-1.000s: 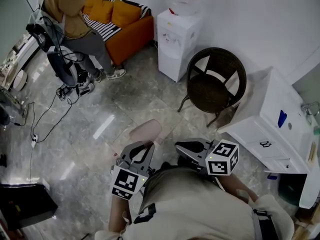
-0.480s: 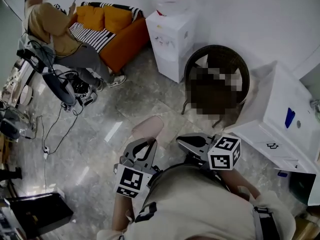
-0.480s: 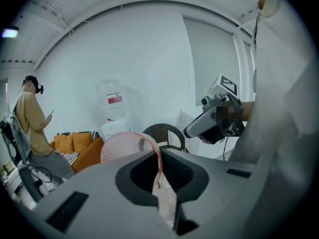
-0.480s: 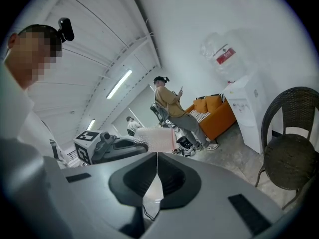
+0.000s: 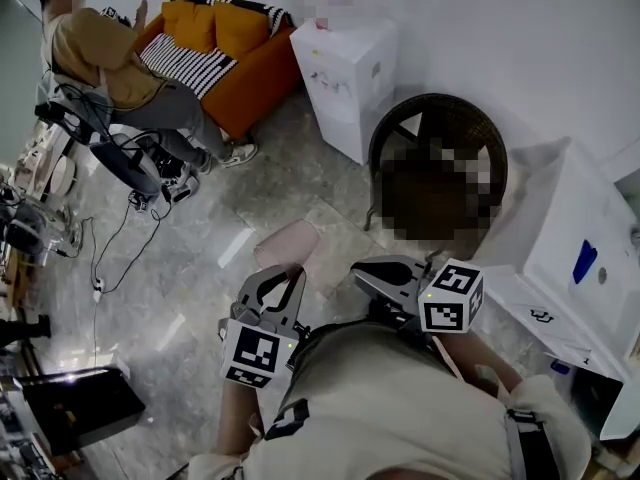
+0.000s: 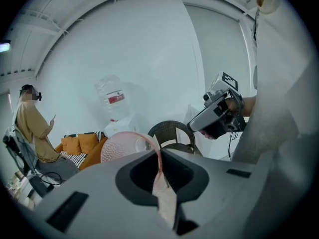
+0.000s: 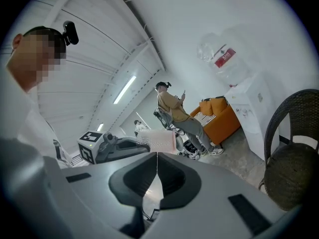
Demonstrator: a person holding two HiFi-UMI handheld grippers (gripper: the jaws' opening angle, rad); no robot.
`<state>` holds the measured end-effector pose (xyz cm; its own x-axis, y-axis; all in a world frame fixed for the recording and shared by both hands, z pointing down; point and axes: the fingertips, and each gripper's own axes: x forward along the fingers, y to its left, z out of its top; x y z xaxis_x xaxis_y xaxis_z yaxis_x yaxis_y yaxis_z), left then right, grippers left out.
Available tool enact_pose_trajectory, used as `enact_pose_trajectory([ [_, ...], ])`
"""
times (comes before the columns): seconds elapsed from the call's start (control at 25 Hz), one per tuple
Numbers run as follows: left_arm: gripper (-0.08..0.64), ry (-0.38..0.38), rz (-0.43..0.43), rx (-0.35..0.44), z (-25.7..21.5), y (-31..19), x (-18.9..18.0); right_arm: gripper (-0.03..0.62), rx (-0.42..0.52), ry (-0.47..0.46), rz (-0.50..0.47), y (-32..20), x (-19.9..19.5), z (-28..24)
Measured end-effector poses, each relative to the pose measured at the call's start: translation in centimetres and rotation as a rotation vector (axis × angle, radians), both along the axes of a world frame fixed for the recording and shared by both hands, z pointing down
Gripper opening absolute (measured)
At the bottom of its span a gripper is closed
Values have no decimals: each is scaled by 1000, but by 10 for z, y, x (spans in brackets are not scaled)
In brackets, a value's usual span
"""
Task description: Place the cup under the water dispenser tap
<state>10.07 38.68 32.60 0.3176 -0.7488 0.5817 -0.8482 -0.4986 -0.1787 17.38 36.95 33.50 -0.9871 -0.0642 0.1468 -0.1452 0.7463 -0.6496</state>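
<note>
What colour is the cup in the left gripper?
The cup is pale, translucent pink with a dotted texture; it shows best in the left gripper view.

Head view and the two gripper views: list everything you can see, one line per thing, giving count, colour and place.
cup: one, translucent pink, pinched by its rim in the left gripper's jaws.
water dispenser: one, white, against the far wall, with a clear bottle on top.
sofa: one, orange, left of the dispenser.
chair: one, dark wicker, right of the dispenser.
cabinet: one, white, at the right edge.
seated person: one, mustard top, beside the sofa.
cables: several, black, on the grey floor at left.
left gripper: one, grey, jaws shut on the cup.
right gripper: one, grey, jaws together, empty.
</note>
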Motion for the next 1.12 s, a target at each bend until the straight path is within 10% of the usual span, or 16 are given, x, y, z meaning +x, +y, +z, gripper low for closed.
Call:
enact_pose_trajectory([
  [0.56,69,-5,64,-18,12,-81,-4,28,15,24,81,-64,18,10],
  [1.12,69,-5,219,-27,29,-180,-113,28,5,103,161,-138,-96,12],
])
